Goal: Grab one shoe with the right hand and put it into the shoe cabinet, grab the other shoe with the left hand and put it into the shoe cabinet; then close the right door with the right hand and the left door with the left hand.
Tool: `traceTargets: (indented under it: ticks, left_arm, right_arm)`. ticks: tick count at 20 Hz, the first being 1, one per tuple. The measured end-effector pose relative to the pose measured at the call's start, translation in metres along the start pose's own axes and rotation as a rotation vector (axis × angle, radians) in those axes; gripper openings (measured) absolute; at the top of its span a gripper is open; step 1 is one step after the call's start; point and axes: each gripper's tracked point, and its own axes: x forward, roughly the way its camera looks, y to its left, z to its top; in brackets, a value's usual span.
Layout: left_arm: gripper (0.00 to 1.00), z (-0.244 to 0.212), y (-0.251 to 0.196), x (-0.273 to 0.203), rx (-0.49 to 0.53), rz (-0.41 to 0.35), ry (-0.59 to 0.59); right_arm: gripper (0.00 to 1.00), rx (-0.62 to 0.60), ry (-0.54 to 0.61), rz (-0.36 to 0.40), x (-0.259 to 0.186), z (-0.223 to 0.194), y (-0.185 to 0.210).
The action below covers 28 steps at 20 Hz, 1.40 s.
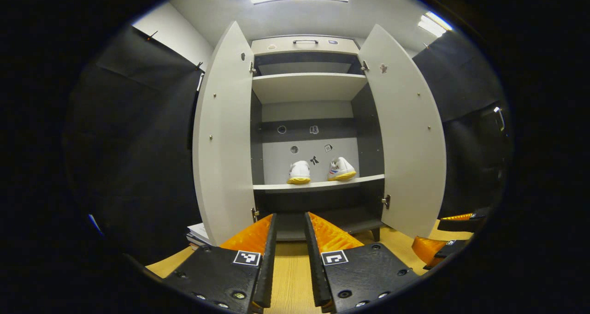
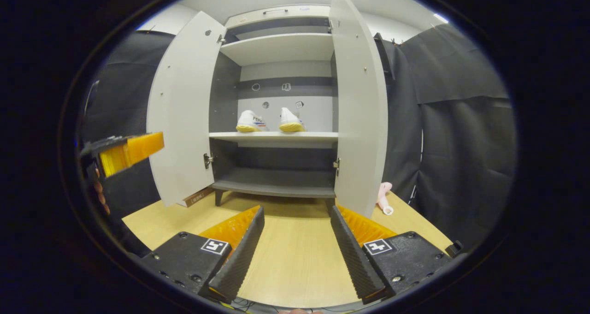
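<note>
The shoe cabinet (image 1: 308, 88) stands in front of me with both doors swung wide. Two white shoes with yellow soles sit side by side on its middle shelf (image 1: 318, 183), one shoe (image 1: 299, 172) on the left and the other shoe (image 1: 341, 168) on the right. The right gripper view shows the same pair, left shoe (image 2: 250, 121) and right shoe (image 2: 291, 120). My left gripper (image 1: 290, 222) hangs open and empty over the wooden floor, well short of the cabinet. My right gripper (image 2: 297, 212) is open wider, also empty, facing the right door (image 2: 359, 102).
The left door (image 1: 223, 134) and right door (image 1: 405, 134) jut out toward me. A pink object (image 2: 384, 196) lies on the floor by the right door. A stack of books (image 1: 198, 234) sits behind the left door. Black cloth walls close both sides.
</note>
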Motion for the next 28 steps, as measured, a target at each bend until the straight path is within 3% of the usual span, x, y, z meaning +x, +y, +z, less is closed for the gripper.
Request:
traceTargets:
  ticks: [2, 5, 6, 12, 17, 21, 25, 28]
  left_arm:
    - [0.42, -0.012, -0.006, -0.012, -0.025, -0.016, 0.010]
    - [0.89, -0.024, -0.008, -0.018, -0.045, -0.020, 0.041]
    - [0.93, -0.028, -0.007, -0.021, -0.045, -0.018, 0.048]
    - [0.93, -0.037, -0.009, -0.032, -0.029, -0.021, 0.065]
    - [0.94, -0.043, -0.018, -0.036, -0.023, -0.047, 0.074]
    - [0.93, -0.040, -0.021, -0.036, 0.000, -0.063, 0.064]
    - [0.93, -0.044, -0.024, -0.037, -0.007, -0.070, 0.074]
    - [0.93, -0.046, -0.023, -0.038, -0.007, -0.065, 0.082]
  right_arm:
    - [0.92, -0.002, -0.007, -0.001, -0.003, 0.003, 0.000]
    - [0.92, -0.002, -0.016, 0.000, -0.007, 0.007, 0.001]
    - [0.92, -0.001, -0.023, -0.004, -0.009, 0.010, 0.000]
    - [0.95, 0.043, -0.079, -0.043, -0.034, 0.063, -0.042]
    - [0.95, 0.114, -0.157, -0.199, -0.056, 0.122, -0.131]
    - [0.96, 0.096, -0.195, -0.319, -0.053, 0.162, -0.197]
    - [0.96, 0.107, -0.193, -0.348, -0.026, 0.197, -0.233]
    - [0.96, 0.113, -0.210, -0.327, 0.003, 0.226, -0.239]
